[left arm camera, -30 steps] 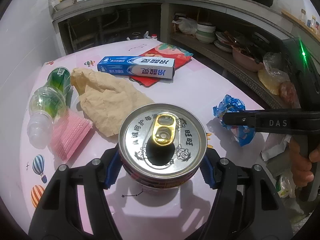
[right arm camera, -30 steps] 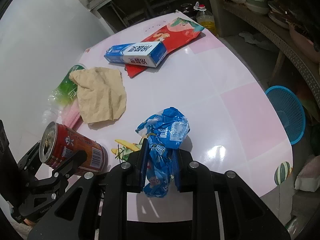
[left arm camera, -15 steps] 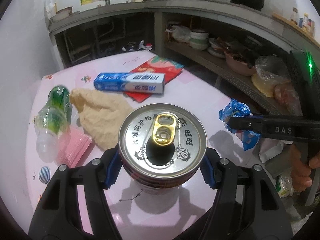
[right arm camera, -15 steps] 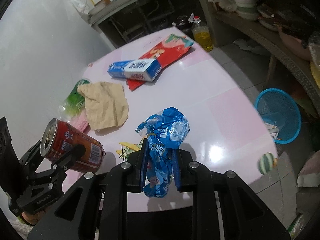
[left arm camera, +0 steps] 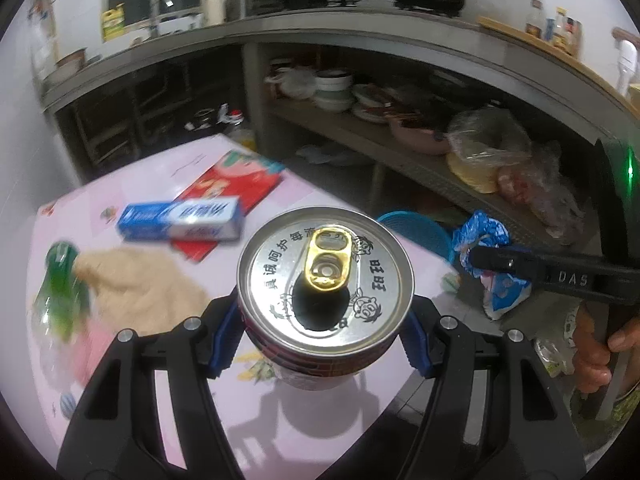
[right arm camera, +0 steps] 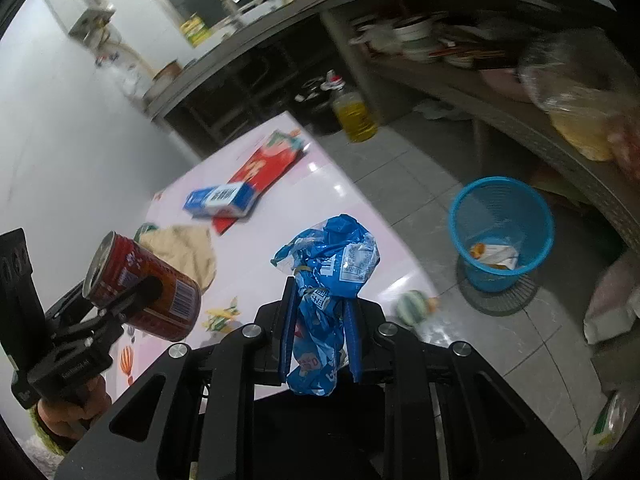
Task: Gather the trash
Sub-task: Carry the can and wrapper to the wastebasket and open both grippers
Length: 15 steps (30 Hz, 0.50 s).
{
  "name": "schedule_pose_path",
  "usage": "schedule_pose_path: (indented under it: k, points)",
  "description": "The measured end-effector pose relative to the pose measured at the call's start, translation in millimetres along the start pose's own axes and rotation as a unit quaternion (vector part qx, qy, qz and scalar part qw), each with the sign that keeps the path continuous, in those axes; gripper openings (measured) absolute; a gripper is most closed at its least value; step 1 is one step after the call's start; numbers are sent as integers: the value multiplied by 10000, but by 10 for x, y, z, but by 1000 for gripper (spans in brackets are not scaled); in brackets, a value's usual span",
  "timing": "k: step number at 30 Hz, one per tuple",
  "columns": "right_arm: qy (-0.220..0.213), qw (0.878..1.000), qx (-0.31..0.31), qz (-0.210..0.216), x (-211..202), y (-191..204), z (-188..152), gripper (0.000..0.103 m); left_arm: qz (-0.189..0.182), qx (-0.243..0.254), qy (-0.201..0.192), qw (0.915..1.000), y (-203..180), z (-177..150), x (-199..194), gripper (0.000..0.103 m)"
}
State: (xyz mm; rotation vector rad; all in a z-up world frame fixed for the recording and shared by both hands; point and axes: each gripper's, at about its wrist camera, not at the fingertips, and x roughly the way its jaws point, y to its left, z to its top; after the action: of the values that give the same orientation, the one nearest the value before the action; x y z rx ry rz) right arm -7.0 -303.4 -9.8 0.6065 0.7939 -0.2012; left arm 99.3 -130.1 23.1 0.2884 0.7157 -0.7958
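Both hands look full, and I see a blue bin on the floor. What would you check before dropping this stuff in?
1. Left gripper clamped on the can: ok, blue pads press both sides.
2. Right gripper pinching the wrapper: ok, it is squeezed between the fingers.
3. Bin upright and open: ok, it stands on the floor past the table edge.
4. Room in the bin: ok, only a few scraps lie at the bottom.
5. Can empty, so nothing spills: cannot tell, its opening is dark.
6. Either item above the bin: not ok, both hang over the table, the bin off to the right.
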Motion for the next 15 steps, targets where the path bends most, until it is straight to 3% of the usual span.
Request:
schedule_pose_path:
  k: [7,11,15]
  points:
    - [-471,9962,599,-420,-315,-609,79,22,-639,348,31,9973,-409,423,277,63]
    - [-743,9857,1295,-780,-478,-1156,182,22,-1077,279,306,9933,-571,769,641,63]
    - [-836,9710,1950,-1103,-441,-1718,272,22,-1621,120,790,9835,-790,1149,1246,63]
